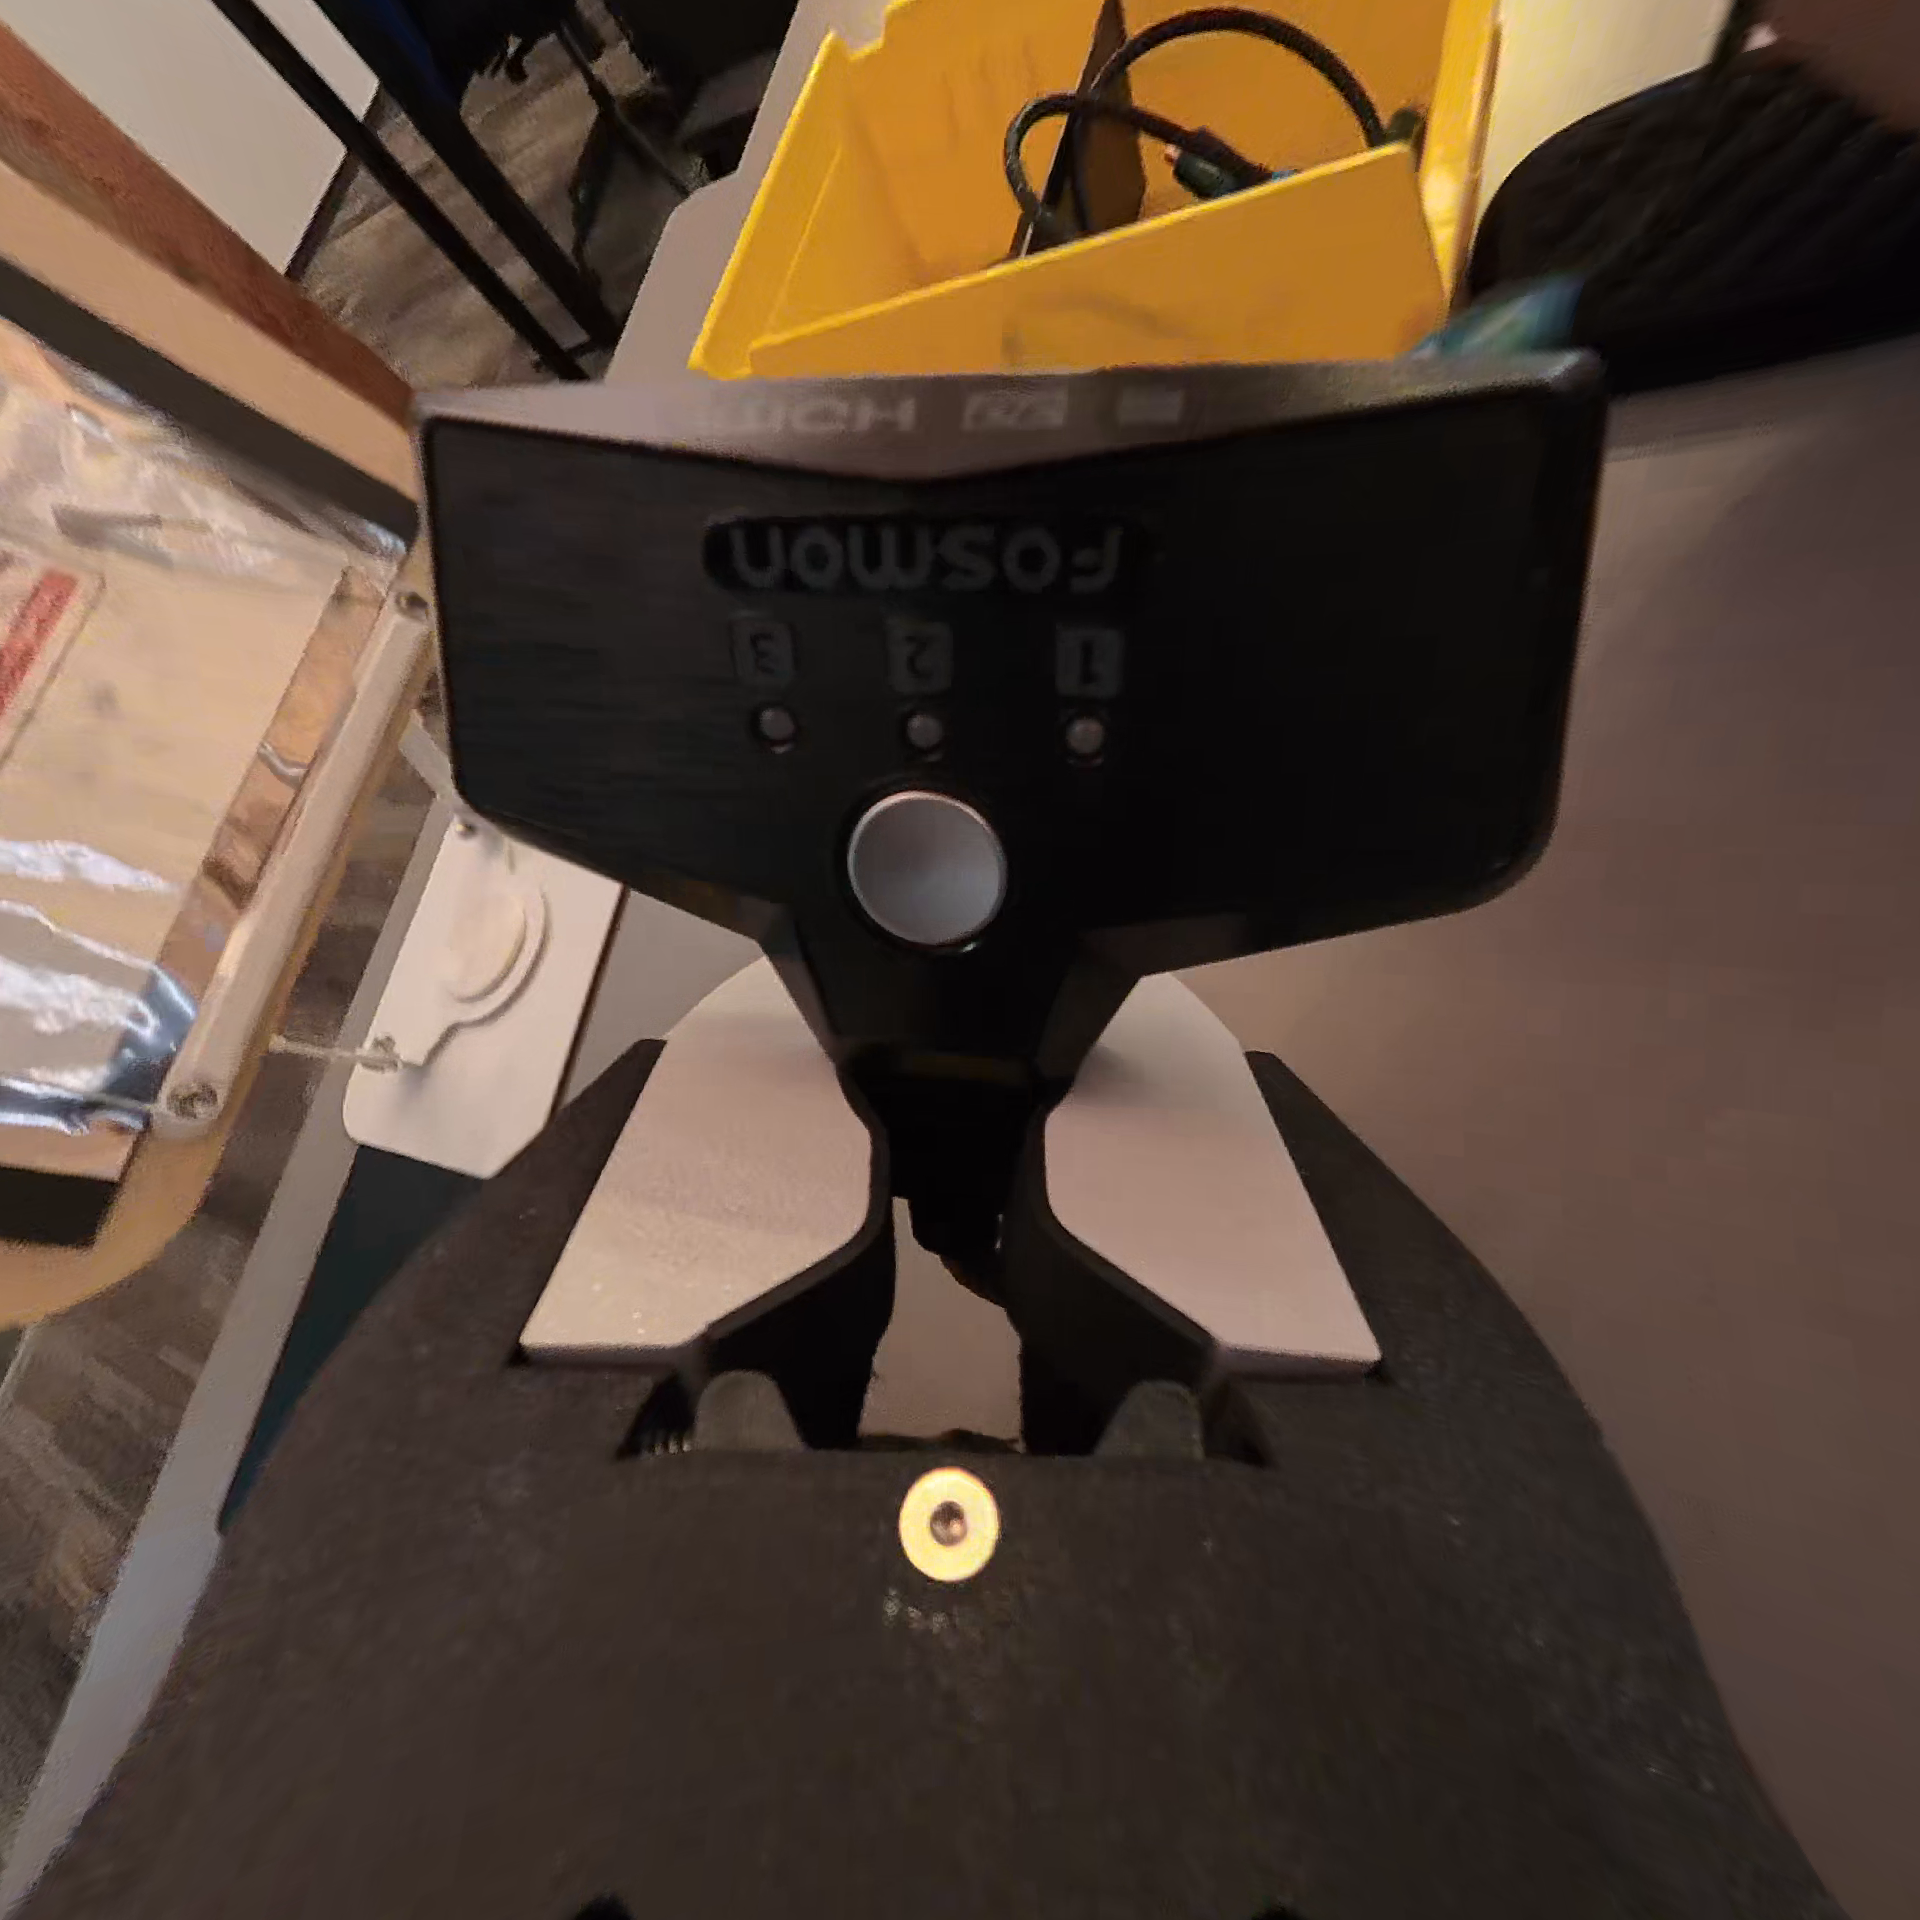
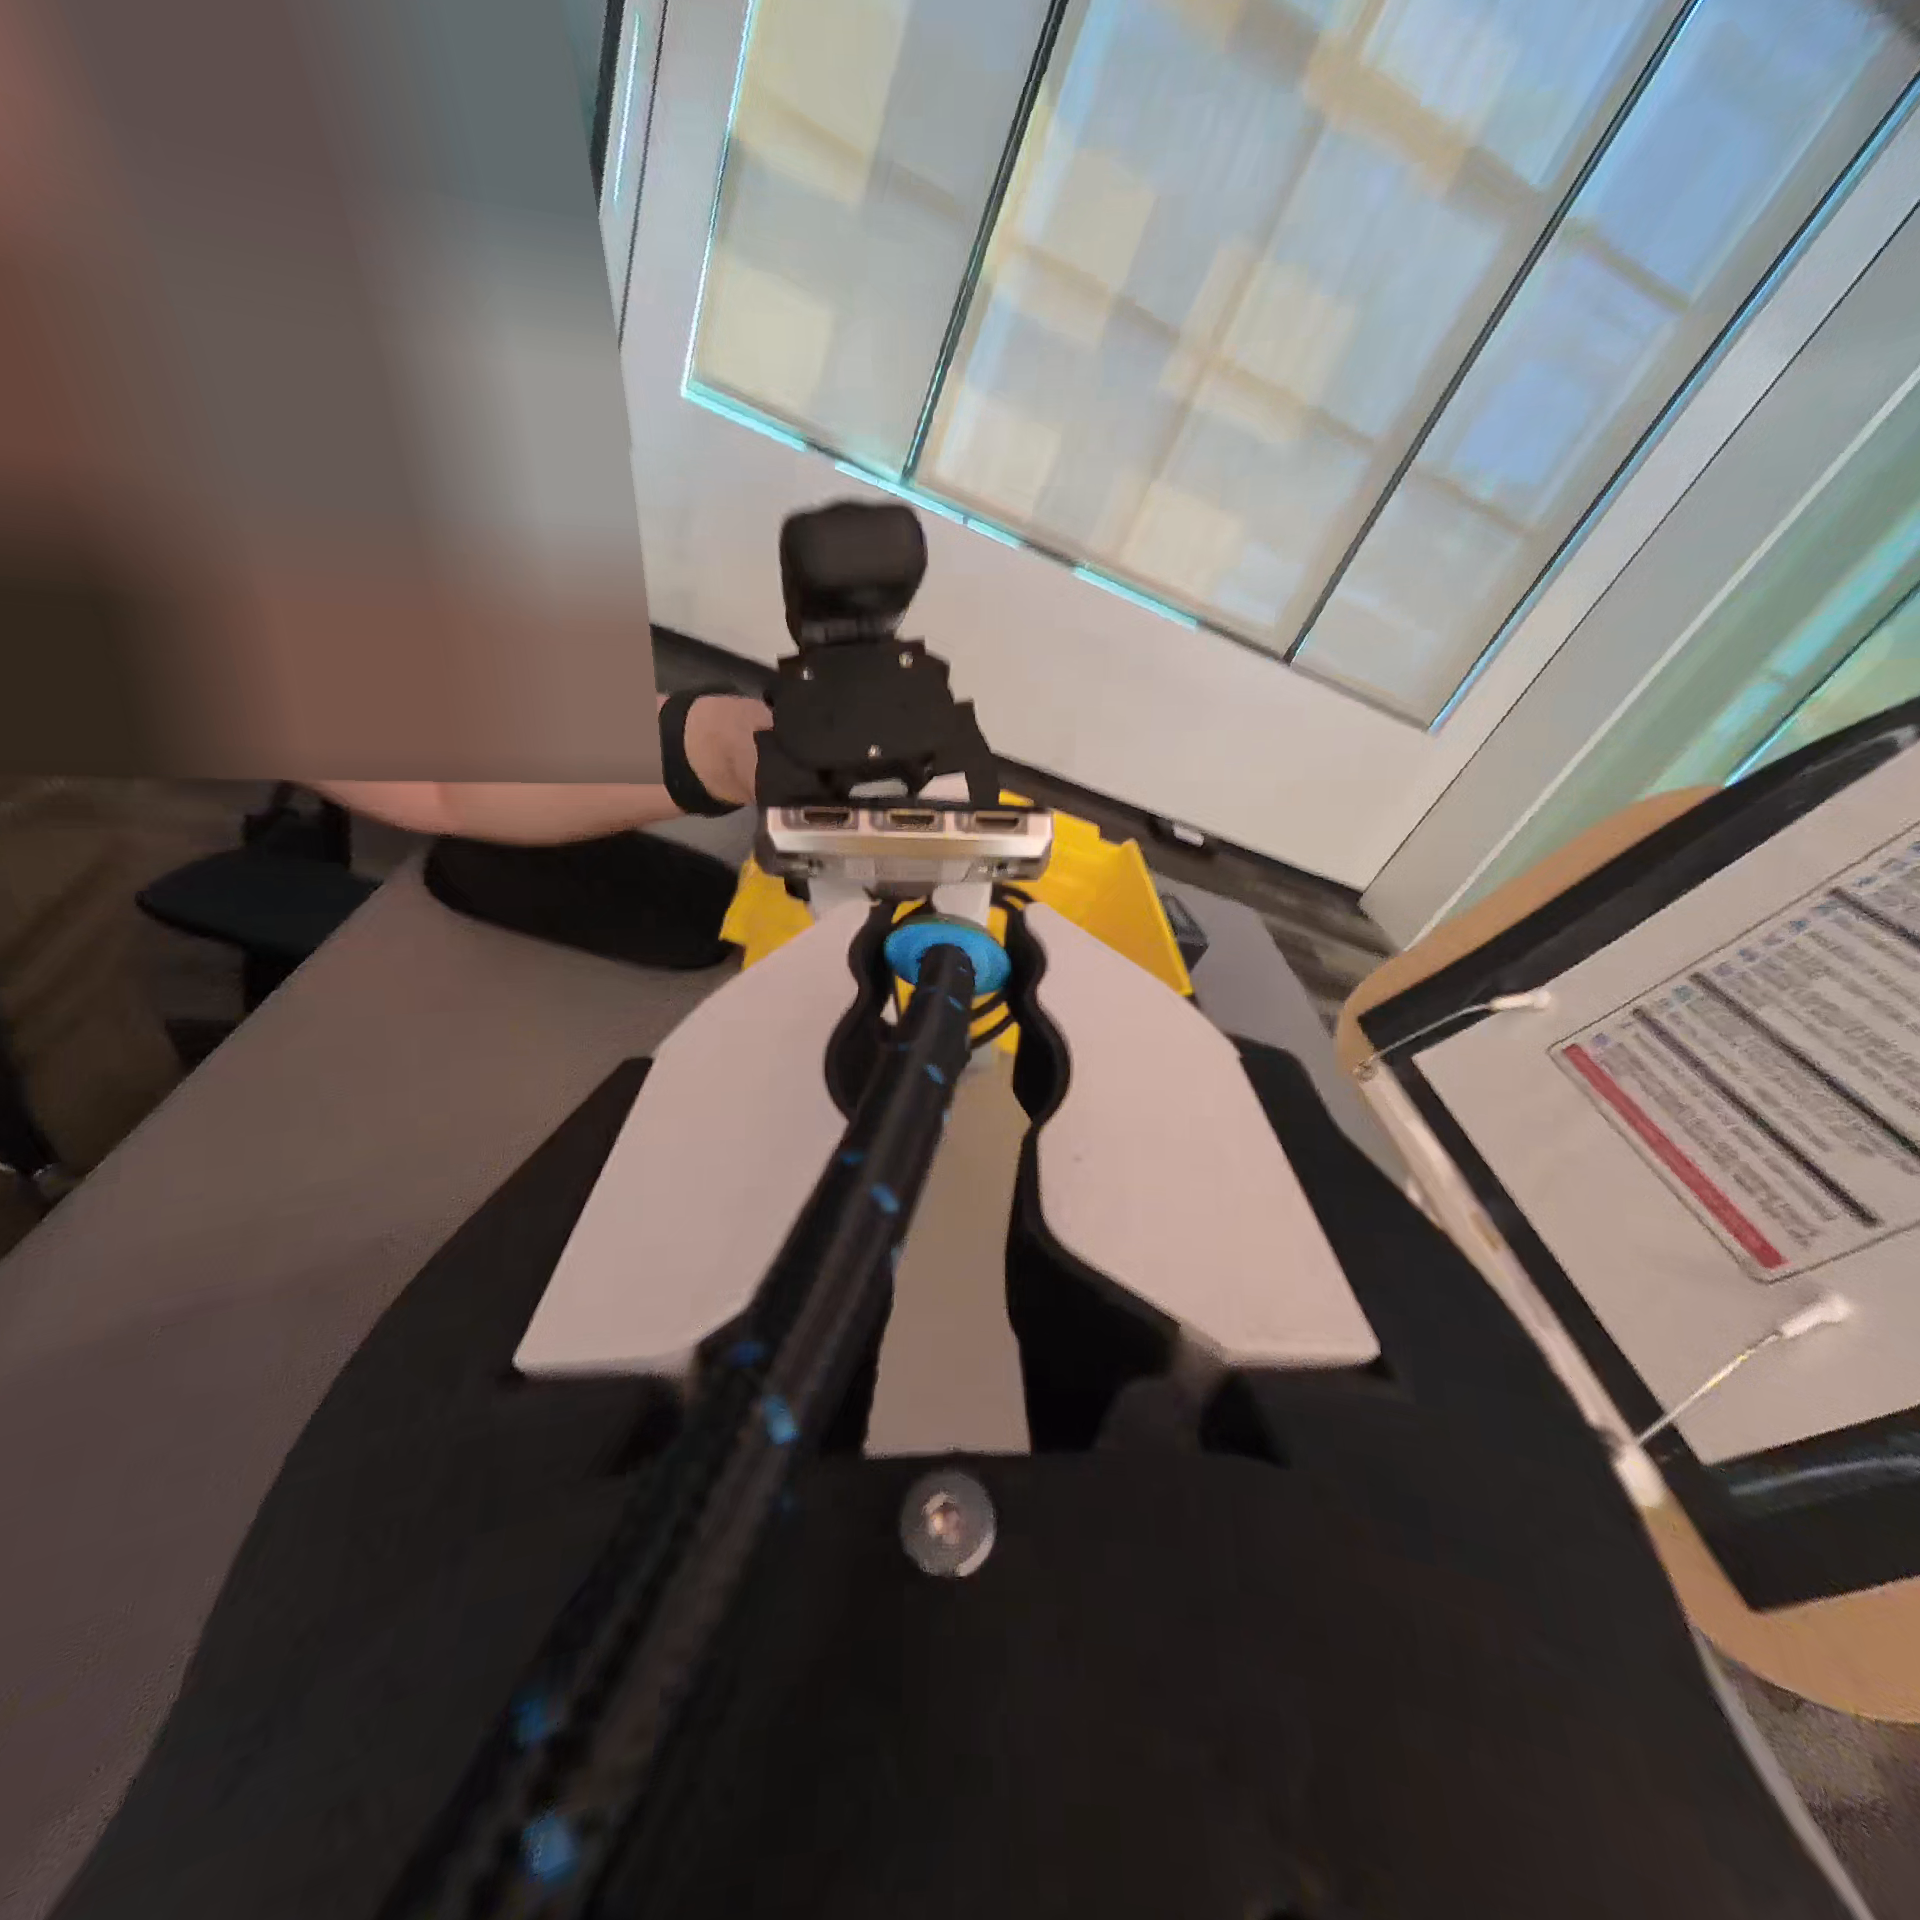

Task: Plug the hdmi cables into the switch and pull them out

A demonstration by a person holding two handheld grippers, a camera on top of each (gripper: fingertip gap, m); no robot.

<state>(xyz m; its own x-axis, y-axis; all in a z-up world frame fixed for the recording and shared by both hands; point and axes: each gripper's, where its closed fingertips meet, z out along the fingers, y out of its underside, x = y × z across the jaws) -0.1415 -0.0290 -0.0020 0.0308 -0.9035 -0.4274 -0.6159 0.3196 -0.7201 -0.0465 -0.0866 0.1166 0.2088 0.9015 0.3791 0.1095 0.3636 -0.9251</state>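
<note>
Brushed-black angular switch (image 1: 997, 644) clamped; braided cable (image 2: 894, 1143) pinched.

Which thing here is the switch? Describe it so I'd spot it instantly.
Start at the yellow bin on the grey table. In front of it, held up by the left gripper, is the switch: a flat black box with one round silver button, unlike the black cable in the bin.

cable (image 2: 914, 1070) plug tip hidden between right fingers; switch (image 1: 997, 644) ports face away
</note>
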